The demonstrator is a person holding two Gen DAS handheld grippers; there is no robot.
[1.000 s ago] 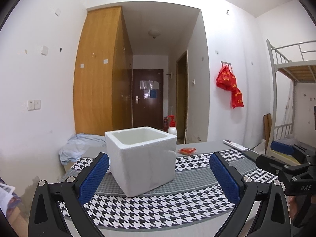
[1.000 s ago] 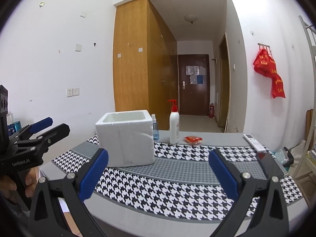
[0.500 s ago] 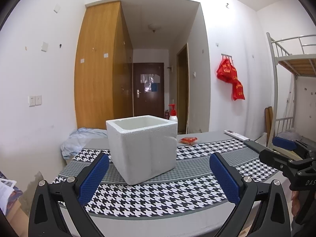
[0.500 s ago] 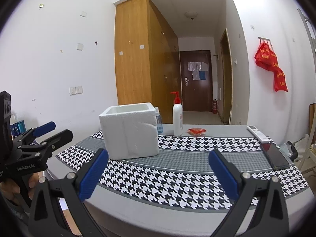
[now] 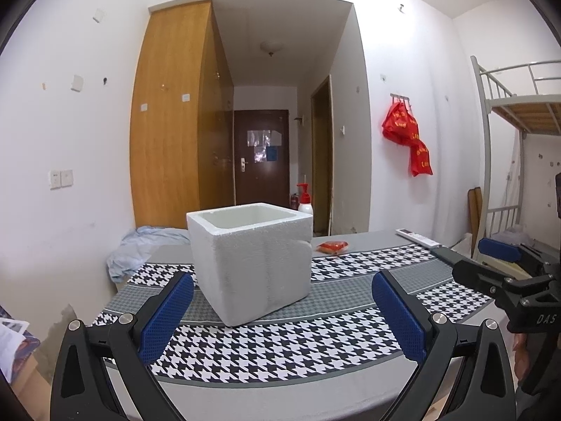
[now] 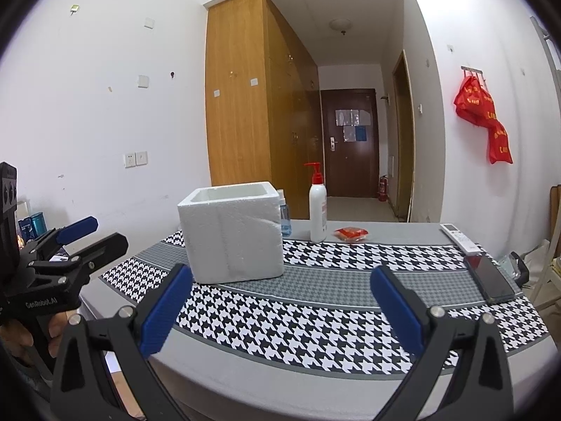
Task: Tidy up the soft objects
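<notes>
We note a white foam box [image 5: 250,263], its walls grainy and matt. Under it lies a woven cloth runner [image 6: 315,312], houndstooth and dull, on a smooth grey table [image 5: 266,400]. A crumpled pale blue cloth [image 5: 140,249] sits at the far edge. The small red packet [image 6: 350,233] looks glossy, like plastic film. The pump bottle [image 6: 317,210] is smooth white plastic; the phone [image 6: 489,277] has a shiny glass face. Both grippers, left gripper [image 5: 280,315] and right gripper [image 6: 280,312], show matt black plastic with textured blue pads [image 5: 164,315].

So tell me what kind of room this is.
Probably a dormitory room: a metal bunk bed stands at the right, a tall wooden wardrobe lines the entry hallway, and a cloth-covered table holds everyday items.
</notes>
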